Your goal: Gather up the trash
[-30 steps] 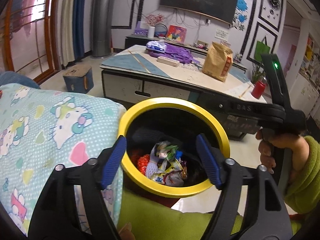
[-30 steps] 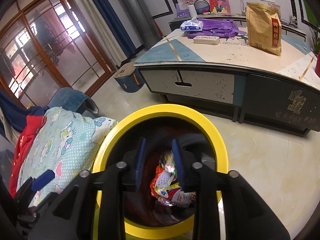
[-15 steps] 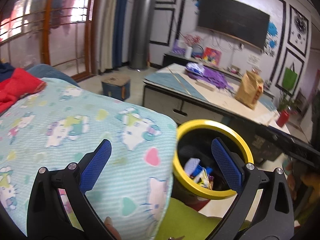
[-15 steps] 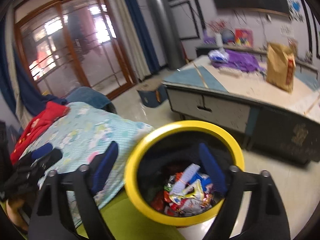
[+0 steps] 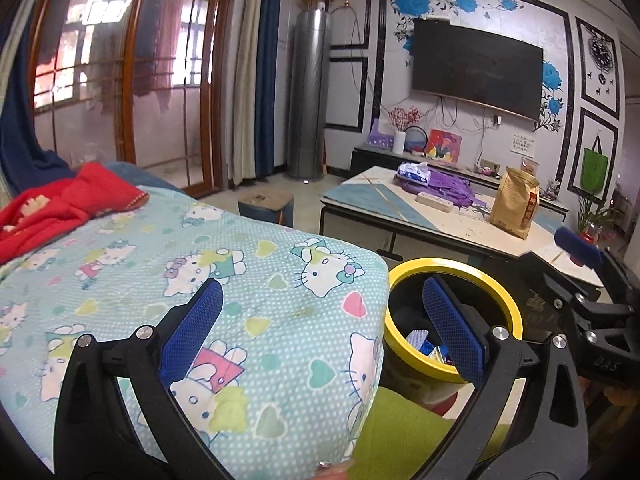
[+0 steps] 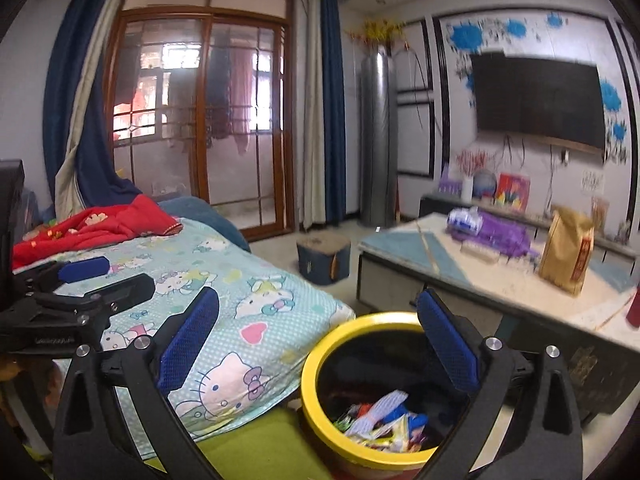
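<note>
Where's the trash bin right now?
The yellow-rimmed trash bin sits on the floor low in both views, right of the Hello Kitty blanket and in front of the coffee table.

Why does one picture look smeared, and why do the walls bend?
Right wrist view: the TV and paper bag are streaked by motion blur, while the tongs stay crisp. Left wrist view: sharp throughout, the TV well defined. Both views: fisheye lens bows the door frame and darkens the corners; the window glows overexposed.
</note>
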The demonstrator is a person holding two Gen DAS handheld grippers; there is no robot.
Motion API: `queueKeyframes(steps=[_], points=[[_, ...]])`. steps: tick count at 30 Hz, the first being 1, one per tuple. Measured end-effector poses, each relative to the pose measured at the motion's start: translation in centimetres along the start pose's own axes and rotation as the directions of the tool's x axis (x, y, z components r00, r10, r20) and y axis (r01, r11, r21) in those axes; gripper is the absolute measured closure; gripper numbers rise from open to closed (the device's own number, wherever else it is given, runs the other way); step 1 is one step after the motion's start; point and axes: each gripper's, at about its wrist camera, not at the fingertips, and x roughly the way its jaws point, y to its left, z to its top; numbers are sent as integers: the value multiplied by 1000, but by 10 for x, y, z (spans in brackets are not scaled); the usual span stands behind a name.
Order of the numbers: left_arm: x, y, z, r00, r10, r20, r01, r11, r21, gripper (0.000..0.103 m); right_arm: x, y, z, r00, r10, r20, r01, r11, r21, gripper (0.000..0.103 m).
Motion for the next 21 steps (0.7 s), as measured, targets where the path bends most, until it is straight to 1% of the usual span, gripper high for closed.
queueKeyframes(steps=[3,5,21], points=[[-6,-3,-2,1000,-6,27,6,1000,-2,11,-5,6,-3,999,-14,41,15,1000,-17,6],[-6,-4,-2,999,-6,32,6,1000,-7,11,-5,9,-4,999,-13,52,14,999,-29,6],[-5,1,-5,999,15,38,-13,999,-38,11,1,4,-9,999,-26,20,26,1000,8,6]])
